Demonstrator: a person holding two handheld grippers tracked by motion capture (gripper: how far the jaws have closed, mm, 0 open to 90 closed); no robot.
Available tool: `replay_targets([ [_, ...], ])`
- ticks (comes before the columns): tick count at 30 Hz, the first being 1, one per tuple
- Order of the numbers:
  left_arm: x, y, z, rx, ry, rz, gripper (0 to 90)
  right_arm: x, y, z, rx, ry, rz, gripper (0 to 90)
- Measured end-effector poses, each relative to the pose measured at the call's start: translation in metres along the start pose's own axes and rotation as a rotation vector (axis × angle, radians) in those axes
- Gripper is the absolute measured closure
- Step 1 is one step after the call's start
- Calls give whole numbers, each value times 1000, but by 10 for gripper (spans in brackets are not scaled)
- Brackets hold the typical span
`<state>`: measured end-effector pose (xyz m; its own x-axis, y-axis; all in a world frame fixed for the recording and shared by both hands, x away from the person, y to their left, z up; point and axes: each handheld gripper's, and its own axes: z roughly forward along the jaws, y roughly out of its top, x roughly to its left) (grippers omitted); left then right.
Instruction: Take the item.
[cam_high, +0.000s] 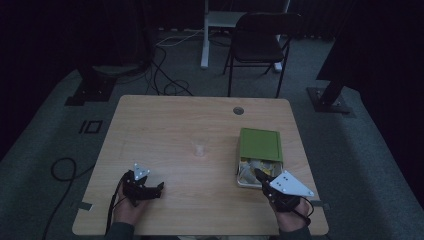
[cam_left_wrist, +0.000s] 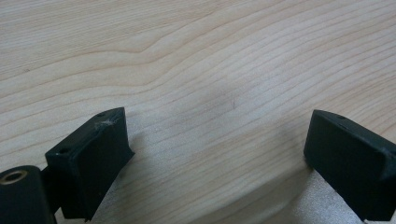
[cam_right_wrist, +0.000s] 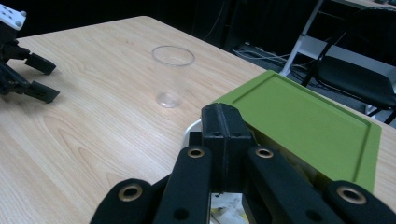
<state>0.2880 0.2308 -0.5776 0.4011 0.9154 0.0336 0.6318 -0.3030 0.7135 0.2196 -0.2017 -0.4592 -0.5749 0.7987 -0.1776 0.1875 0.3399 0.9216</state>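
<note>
Wooden table fills the high view's middle, a clear cup at its centre. Lower left, the left gripper rests with jaws wide apart. Lower right, the right gripper, jaws pressed together, reaches the green-lidded box.

No text, label, brand, number or sign can be read in any of the views. The green lid of the box is seen to be plain (a raised border only), and the grey plate on the right gripper bears small dots, likely screws, with no lettering made out.
</note>
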Motion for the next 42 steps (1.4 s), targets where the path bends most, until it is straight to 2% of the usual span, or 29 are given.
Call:
replay_targets([
  [13, 0, 0, 0, 0, 0, 1, 75, 7, 6, 4, -14, 46, -8, 900],
  [33, 0, 0, 0, 0, 0, 1, 75, 19, 14, 24, -19, 99, -27, 900],
  [39, 0, 0, 0, 0, 0, 1, 75, 21, 16, 31, -22, 112, -25, 900],
  [42, 0, 0, 0, 0, 0, 1, 75, 20, 19, 36, -34, 130, -8, 900],
])
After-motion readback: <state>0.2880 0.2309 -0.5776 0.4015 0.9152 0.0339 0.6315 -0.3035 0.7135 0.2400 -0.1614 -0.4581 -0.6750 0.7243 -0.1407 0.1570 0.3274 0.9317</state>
